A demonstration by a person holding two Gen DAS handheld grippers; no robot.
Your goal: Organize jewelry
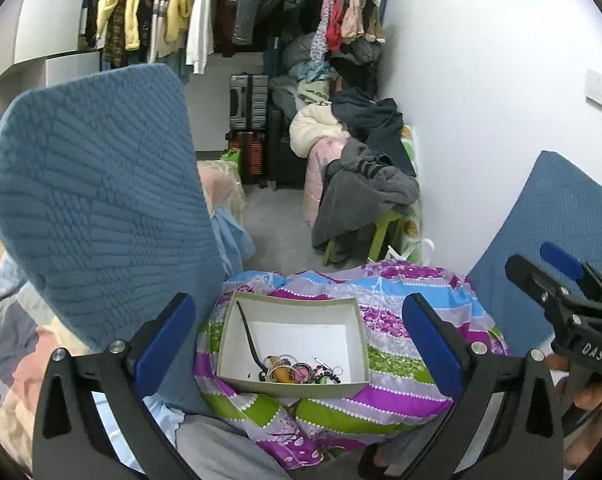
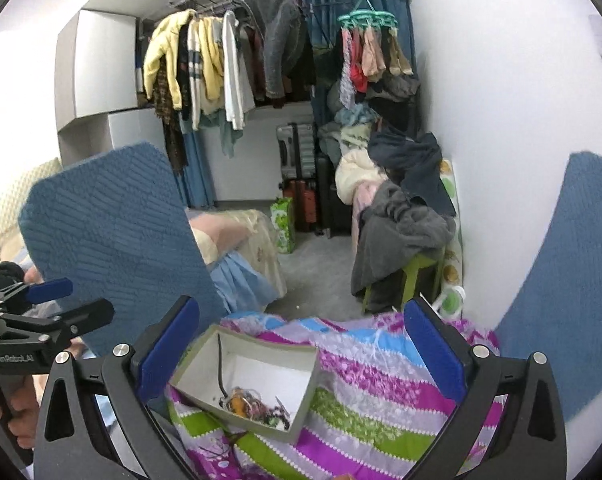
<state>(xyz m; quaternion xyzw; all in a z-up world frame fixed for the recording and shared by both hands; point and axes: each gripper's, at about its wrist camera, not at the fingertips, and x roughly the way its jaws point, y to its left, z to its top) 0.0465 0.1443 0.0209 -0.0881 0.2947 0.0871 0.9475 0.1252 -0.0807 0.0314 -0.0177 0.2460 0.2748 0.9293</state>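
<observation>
You held both grippers, the left gripper [image 1: 299,344] and the right gripper [image 2: 301,348], above the box [image 1: 237,340] with jaws wide and empty. The box sat on the striped pillow [image 1: 397,320], the jewelry [image 1: 301,372] heaped in its near corner (a tangle, with a dark cord [image 1: 247,328] trailing up the wall). Whether sorting was starting or done, I couldn't judge.

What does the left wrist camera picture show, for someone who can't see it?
An open white box sits on a striped quilt, with a tangle of jewelry in its near corner. The open left claw frames the box, the right claw pokes in at the right edge, and hanging clothes fill the background.
</observation>
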